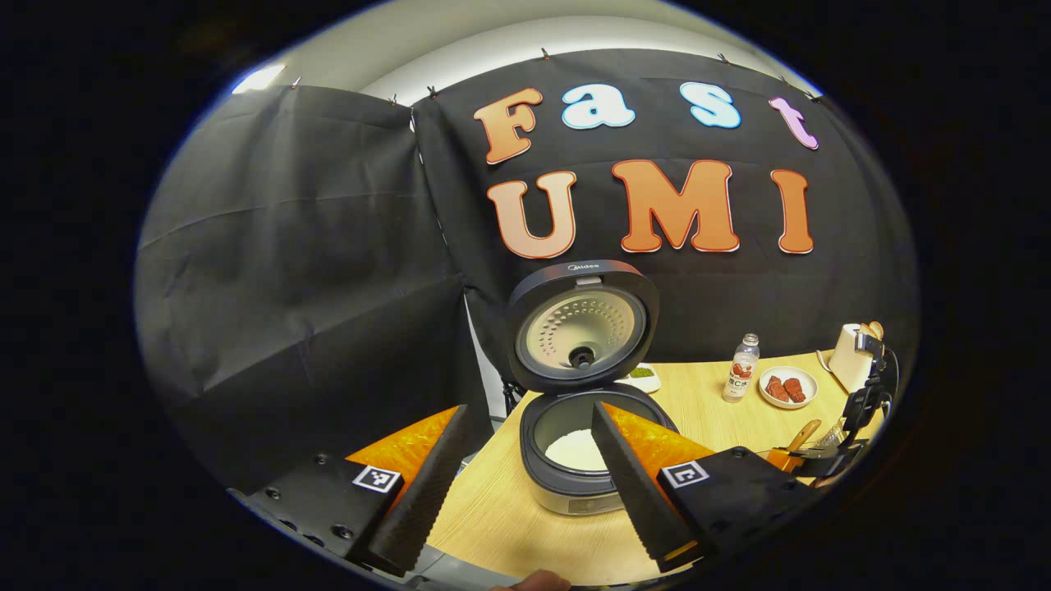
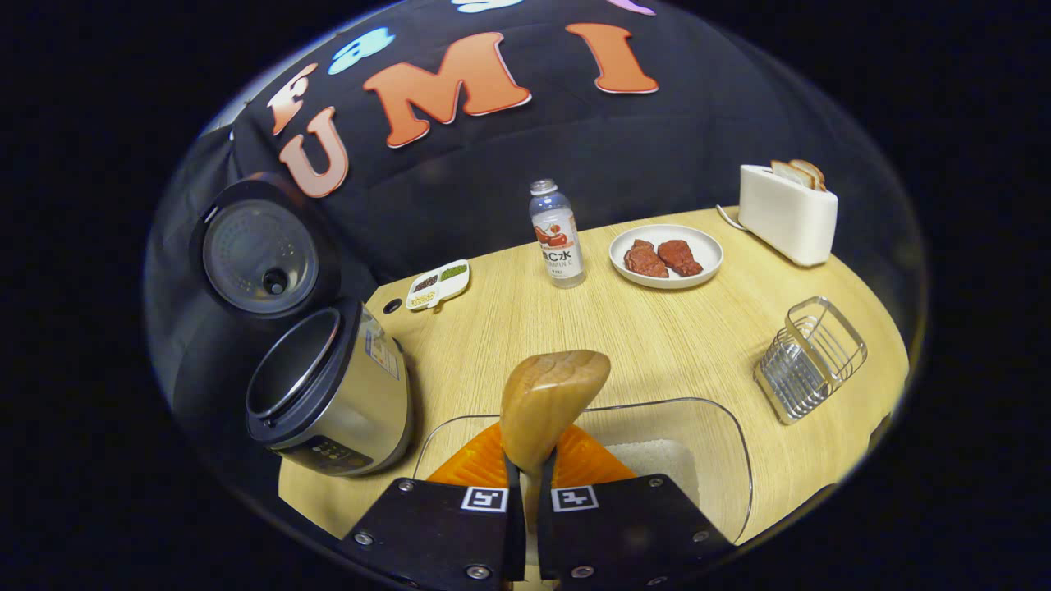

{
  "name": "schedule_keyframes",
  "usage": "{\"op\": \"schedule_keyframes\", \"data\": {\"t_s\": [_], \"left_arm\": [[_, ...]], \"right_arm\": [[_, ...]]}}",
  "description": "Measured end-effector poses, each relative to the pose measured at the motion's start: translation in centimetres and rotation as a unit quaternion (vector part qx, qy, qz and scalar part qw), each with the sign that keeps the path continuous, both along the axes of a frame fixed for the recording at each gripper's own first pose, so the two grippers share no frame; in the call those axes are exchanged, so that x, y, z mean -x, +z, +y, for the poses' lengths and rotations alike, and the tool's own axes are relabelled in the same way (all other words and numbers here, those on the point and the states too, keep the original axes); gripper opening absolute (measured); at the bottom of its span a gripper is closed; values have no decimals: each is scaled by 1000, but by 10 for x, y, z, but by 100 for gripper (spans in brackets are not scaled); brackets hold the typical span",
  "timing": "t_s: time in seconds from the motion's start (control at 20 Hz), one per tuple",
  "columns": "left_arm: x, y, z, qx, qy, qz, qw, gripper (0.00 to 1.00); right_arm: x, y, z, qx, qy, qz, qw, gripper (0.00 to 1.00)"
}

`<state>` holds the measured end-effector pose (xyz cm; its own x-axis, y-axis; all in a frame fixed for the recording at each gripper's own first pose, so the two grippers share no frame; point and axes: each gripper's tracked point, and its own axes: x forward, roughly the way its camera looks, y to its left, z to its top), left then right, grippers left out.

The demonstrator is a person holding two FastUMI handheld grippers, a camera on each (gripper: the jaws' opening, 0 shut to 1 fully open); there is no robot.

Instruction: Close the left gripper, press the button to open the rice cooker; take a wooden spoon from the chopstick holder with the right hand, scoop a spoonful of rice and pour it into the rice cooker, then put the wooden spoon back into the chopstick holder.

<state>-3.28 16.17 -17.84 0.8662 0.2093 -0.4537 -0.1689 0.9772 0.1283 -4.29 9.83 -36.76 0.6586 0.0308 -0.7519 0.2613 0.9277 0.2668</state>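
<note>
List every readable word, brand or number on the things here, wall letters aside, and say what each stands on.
"Midea": faint, on the rim of the cooker lid.
Bottle label: print too small to read reliably.
Cooker panel: marks too blurred to read.

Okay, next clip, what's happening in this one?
A person works two tongs at a wooden table. The rice cooker already stands open, with rice in the pot. The left tongs hang open in front of it. The right tongs are shut on a wooden spoon, held above a clear rice container. The wire holder waits beside it.
</note>
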Motion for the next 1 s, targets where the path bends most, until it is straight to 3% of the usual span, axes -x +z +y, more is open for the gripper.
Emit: {"op": "schedule_keyframes", "data": {"t_s": [0.35,0.5,0.55,0.6,0.75,0.8,1.0], "left_arm": [[-7,-3,-5,-2,-15,8,1000,99],[-9,-4,-8,-2,-18,11,1000,99],[-9,-4,-9,-3,-20,12,1000,95],[-8,-4,-10,-4,-21,13,1000,99],[-9,-3,-12,-8,-25,14,1000,99],[-9,-2,-13,-9,-27,13,1000,95],[-10,-2,-19,-7,-32,14,999,99]], "right_arm": [[-1,-3,2,-90,-46,16,995,5],[-1,-1,10,-130,-47,24,990,6],[-1,0,13,-142,-46,26,988,5],[1,0,16,-157,-44,27,986,5],[0,1,21,-181,-35,31,982,5],[3,2,22,-194,-34,31,980,5],[5,2,12,-252,-47,33,966,5]]}}
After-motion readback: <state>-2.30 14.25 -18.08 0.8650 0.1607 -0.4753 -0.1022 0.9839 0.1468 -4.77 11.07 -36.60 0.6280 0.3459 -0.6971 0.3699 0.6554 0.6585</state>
